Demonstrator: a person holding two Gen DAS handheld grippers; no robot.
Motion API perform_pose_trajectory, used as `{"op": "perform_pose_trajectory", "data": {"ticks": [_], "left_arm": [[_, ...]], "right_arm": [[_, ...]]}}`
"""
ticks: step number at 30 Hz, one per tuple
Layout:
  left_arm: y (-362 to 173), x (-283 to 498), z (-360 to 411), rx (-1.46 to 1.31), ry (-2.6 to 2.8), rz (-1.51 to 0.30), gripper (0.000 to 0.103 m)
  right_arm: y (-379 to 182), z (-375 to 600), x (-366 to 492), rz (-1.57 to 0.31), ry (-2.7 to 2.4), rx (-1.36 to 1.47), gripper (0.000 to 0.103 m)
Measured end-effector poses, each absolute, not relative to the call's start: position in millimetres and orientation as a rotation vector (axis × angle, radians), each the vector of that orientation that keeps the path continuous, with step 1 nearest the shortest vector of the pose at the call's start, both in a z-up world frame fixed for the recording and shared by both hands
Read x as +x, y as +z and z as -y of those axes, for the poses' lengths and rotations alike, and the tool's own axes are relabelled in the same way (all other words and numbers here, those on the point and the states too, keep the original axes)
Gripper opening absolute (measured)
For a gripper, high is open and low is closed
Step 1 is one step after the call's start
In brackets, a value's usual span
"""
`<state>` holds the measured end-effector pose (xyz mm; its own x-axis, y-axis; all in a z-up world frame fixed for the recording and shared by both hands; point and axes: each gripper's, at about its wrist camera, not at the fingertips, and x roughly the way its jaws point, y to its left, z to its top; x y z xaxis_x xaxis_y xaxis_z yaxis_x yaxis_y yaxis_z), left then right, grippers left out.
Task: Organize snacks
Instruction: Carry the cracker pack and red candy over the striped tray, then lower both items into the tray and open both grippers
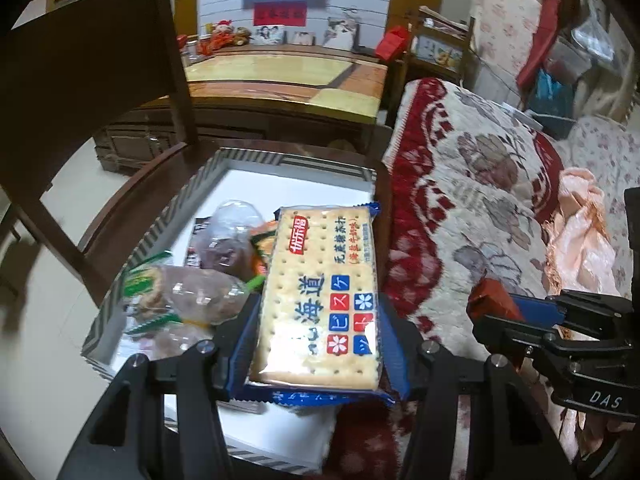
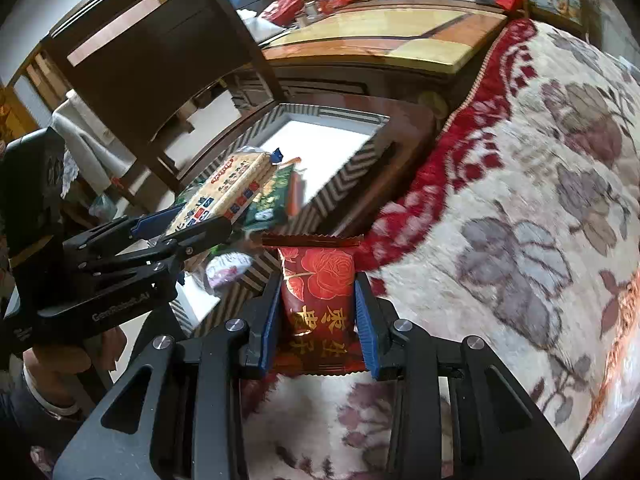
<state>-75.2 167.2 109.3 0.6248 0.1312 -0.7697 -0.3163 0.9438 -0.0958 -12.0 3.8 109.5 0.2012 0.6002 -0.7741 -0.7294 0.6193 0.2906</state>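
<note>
We find the left hand-held gripper (image 1: 316, 316) clamped on a cracker packet (image 1: 320, 296), its blue pads pressing both long sides. The packet hangs above the right part of a tray (image 1: 168, 216) with a chevron-striped rim and white floor. In the tray, to the left of the packet, lie clear-wrapped snacks (image 1: 192, 296), a dark one (image 1: 224, 248) and an orange-and-green pack (image 1: 262, 252), crowded against the near left rim. The far half of the tray floor is bare white, which leaves open room there.

The right hand-held gripper (image 2: 318, 308) is clamped on a red sachet with a gold rose print (image 2: 320, 292), its crimped top edge clear of the pads. It hangs over a red-and-cream floral blanket (image 2: 520, 200), just beside the tray's right rim (image 2: 340, 176). In the left wrist view that gripper (image 1: 500, 312) shows at the right, apart from the cracker packet.

The tray sits on a dark wooden chair seat (image 1: 132, 188), whose edge runs just outside the rim. The blanket's red border (image 1: 404, 208) stands close along the seat's right edge. A glossy low wooden surface (image 1: 288, 76) lies beyond, well apart.
</note>
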Motion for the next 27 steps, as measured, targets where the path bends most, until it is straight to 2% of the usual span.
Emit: {"op": "perform_pose_trajectory", "data": {"ticks": [27], "left_arm": [[96.1, -90.0, -232.5, -0.318, 0.398, -0.86, 0.058]], "right_arm": [[105.7, -98.6, -1.0, -1.023, 1.035, -0.256, 0.033]]}}
